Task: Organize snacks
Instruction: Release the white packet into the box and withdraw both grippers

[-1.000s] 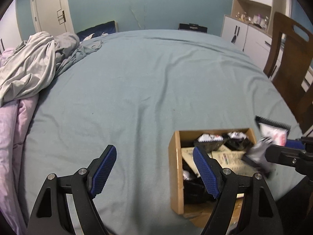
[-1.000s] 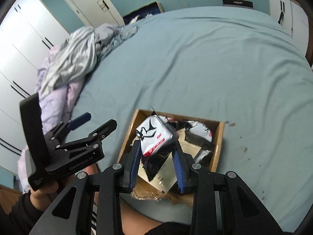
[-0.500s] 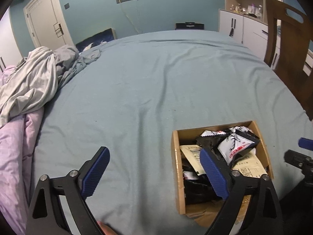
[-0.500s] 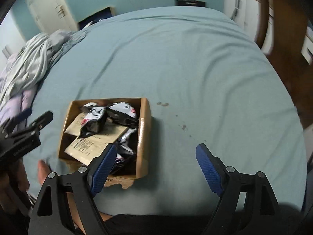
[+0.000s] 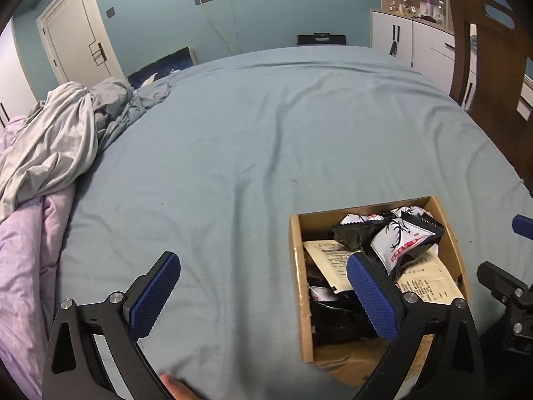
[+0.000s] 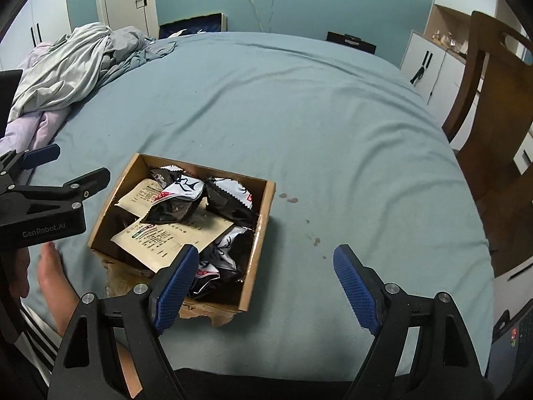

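A brown cardboard box (image 5: pixel 296 266) (image 6: pixel 263 220) sits on the blue-green bedsheet near its front edge. It holds several black-and-white snack packets (image 5: pixel 399 236) (image 6: pixel 180 196) and beige paper sachets (image 6: pixel 166 233). My left gripper (image 5: pixel 263 296) is open and empty, low over the sheet just left of the box. My right gripper (image 6: pixel 263 283) is open and empty, over the box's near right corner. Each gripper shows at the edge of the other's view.
A heap of grey and lilac bedding (image 5: pixel 50 140) lies at the left of the bed. A wooden chair (image 6: pixel 489 106) and white cabinets (image 5: pixel 413 43) stand to the right. Small dark stains (image 6: pixel 289 198) mark the sheet right of the box. A laptop corner (image 6: pixel 513 336) shows lower right.
My right gripper has let go of a black-and-white snack packet into the box, opened wide and drawn back to the right. My left gripper stayed open, shifting slightly.
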`<state>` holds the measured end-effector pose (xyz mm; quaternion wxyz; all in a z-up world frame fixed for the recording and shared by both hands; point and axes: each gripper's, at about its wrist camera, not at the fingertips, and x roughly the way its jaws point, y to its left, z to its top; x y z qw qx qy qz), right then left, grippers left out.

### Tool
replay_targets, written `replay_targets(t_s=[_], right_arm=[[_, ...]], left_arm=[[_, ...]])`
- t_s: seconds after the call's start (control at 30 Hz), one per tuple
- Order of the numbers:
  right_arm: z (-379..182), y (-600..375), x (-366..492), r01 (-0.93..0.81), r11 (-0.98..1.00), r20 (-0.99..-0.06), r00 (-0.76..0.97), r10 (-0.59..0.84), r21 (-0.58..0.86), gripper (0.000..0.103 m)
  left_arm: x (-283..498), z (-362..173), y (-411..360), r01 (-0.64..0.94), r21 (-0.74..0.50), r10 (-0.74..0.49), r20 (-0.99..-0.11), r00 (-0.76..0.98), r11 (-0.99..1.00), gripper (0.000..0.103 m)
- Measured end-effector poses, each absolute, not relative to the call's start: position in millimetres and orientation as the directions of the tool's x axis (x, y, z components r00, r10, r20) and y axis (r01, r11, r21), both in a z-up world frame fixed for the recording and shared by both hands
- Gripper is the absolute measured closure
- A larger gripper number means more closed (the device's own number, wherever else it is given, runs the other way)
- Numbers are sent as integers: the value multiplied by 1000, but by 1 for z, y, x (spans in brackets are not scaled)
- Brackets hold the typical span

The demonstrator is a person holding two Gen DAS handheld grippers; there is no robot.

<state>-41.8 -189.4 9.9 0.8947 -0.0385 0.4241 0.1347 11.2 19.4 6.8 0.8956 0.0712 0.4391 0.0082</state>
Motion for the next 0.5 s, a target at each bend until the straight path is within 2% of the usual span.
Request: replay_targets(t_s=[0.17,0.5], right_arm=[[18,-248,-43,-260,962,-770,596,227,82,20],[19,-251,-44,-272,960,-775,594,217,60,20]], left_arm=[[10,8,16,62,127,62,-783,619,990,1],[7,6,5,99,166,70,-781,621,981,1]])
